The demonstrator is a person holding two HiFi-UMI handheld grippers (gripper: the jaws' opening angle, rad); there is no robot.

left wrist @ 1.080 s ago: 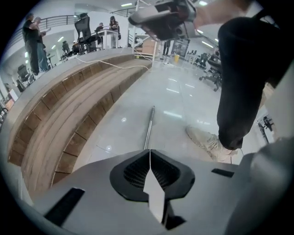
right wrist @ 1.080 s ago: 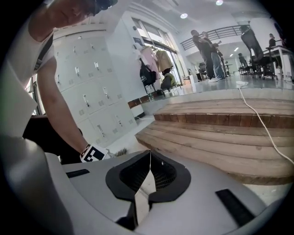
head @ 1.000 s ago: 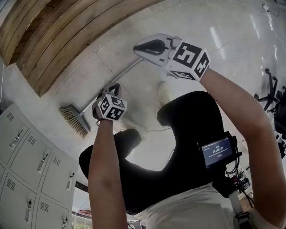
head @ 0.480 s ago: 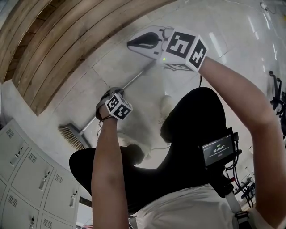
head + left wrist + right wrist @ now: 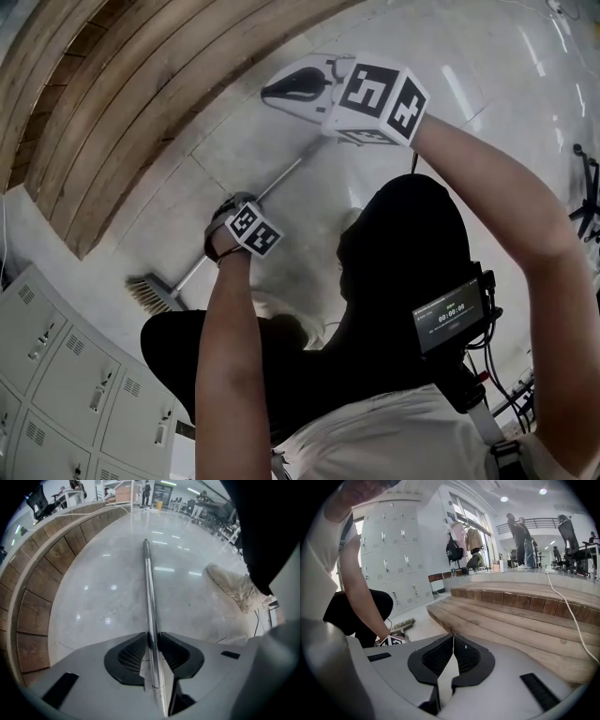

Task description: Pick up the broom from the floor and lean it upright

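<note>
The broom lies on the pale floor, its bristle head [image 5: 150, 292] near the lockers and its metal handle [image 5: 281, 178] running up to the right. My left gripper [image 5: 234, 204] points straight down over the middle of the handle. In the left gripper view its jaws [image 5: 152, 637] have just been opening; the handle [image 5: 149, 588] runs between the pads, which stand close on either side. My right gripper [image 5: 272, 91] hovers above the handle's far end, shut and empty. In the right gripper view [image 5: 453, 639] its tips meet, and the broom head [image 5: 403, 625] shows beyond.
Wooden steps [image 5: 112, 103] curve along the far side of the floor. Grey lockers [image 5: 56, 375] stand at the lower left. The person's shoe [image 5: 234, 588] rests right of the handle. A cable [image 5: 567, 616] trails over the steps. People and office chairs are far off.
My left gripper has sunk onto the handle and now straddles it. The right gripper has come a little lower and leftward. The person has bent further down.
</note>
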